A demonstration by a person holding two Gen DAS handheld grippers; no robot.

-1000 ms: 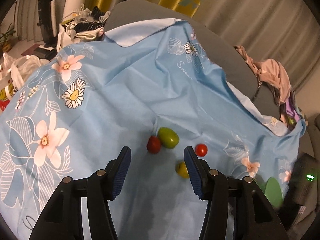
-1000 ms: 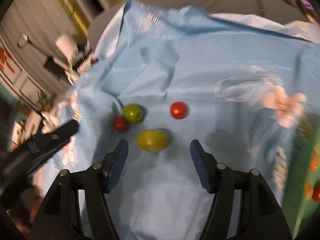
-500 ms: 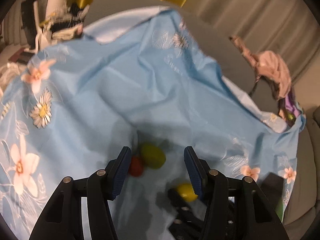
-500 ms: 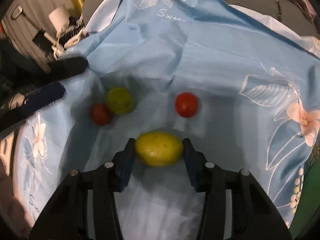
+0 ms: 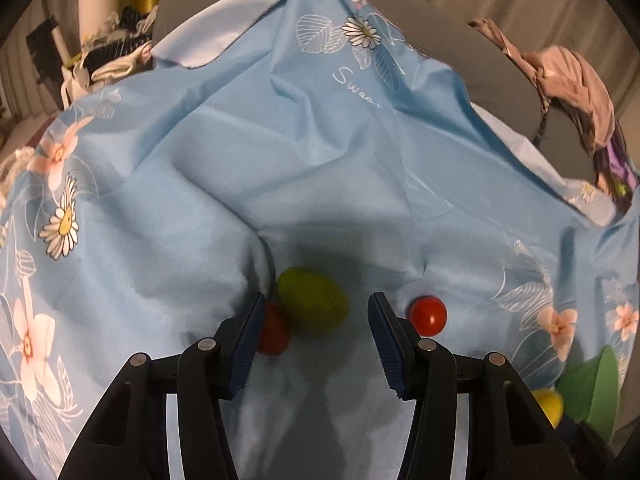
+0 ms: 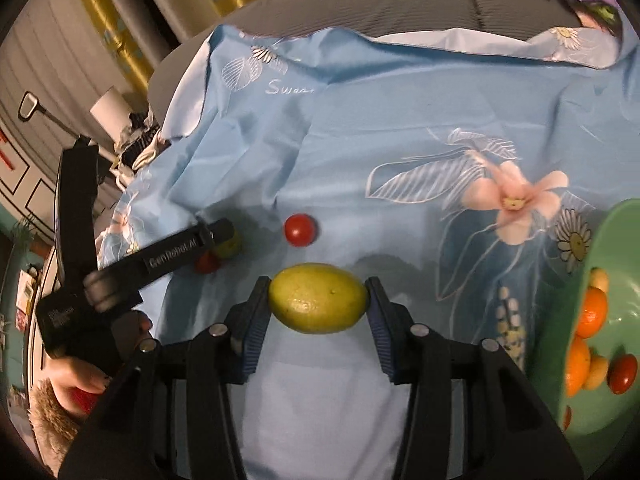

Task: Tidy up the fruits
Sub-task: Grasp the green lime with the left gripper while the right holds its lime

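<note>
My right gripper [image 6: 318, 300] is shut on a yellow lemon [image 6: 318, 298] and holds it above the blue cloth; the lemon also shows in the left wrist view [image 5: 550, 404]. My left gripper [image 5: 316, 312] is open, its jaws on either side of a green fruit [image 5: 312, 300] on the cloth. A red tomato [image 5: 272, 332] lies by its left finger, another red tomato [image 5: 427, 315] just outside its right finger. In the right wrist view the left gripper [image 6: 218, 240] hides most of the green fruit [image 6: 228, 244]. The second tomato [image 6: 300, 230] lies apart.
A green bowl [image 6: 612, 240] with oranges and other fruit stands at the right; its rim also shows in the left wrist view [image 5: 592, 392]. The flowered blue cloth [image 5: 280, 140] covers a grey couch. Clothes [image 5: 568, 76] lie at the back right, clutter at the back left.
My right gripper closed on the lemon, lifted it and moved right towards the bowl. My left gripper came down and forward around the green fruit.
</note>
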